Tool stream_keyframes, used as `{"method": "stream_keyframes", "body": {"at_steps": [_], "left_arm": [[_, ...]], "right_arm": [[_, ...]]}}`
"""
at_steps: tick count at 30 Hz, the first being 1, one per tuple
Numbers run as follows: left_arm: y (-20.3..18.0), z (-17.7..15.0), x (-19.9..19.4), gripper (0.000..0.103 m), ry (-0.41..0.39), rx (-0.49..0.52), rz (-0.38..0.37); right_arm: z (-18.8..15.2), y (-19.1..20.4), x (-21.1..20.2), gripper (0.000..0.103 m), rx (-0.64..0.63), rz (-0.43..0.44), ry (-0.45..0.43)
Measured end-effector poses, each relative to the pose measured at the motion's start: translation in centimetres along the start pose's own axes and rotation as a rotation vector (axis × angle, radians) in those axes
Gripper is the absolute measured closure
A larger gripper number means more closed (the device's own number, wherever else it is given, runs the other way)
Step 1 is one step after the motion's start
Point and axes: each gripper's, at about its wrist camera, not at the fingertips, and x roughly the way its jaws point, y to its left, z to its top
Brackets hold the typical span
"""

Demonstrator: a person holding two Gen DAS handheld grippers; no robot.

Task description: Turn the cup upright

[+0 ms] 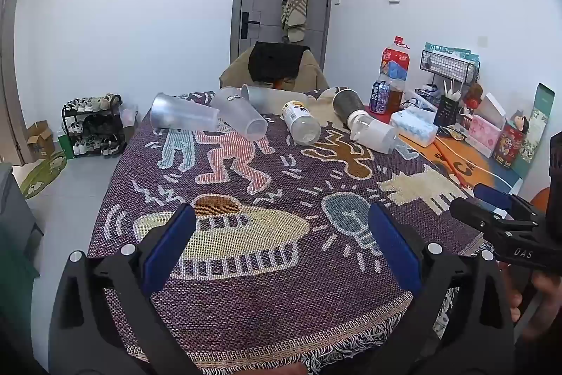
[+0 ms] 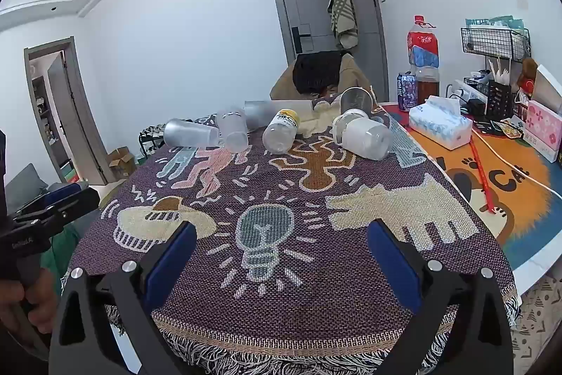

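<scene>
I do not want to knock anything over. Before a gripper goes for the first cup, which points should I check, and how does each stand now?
1. Left gripper open, empty: ok.
2. Right gripper open, empty: ok.
3. Cups lying on their sides, like the frosted cup at far left: ok, ready to flip.
4. Free room around it: not ok, a second cup touches it.
5. Path over the woven cloth: ok.
6. Cups empty: cannot tell.

The chair point(image 1: 274, 72) at the far end is mostly hidden behind the toppled frosted cup point(image 1: 260, 97) and the counter point(image 2: 534, 269). The yellow-capped bottle's point(image 2: 282, 130) label print is too small to read. The left view's right edge cuts off the right tongs point(image 1: 491, 199).
</scene>
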Motion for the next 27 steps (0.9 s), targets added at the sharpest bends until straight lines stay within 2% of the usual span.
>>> {"method": "stream_keyframes", "body": {"at_steps": [27], "left_arm": [[-0.31, 0.15, 0.11, 0.005, -0.004, 0.004, -0.002]], "right_arm": [[0.12, -0.25, -0.57, 0.007, 0.000, -0.005, -0.017]]}}
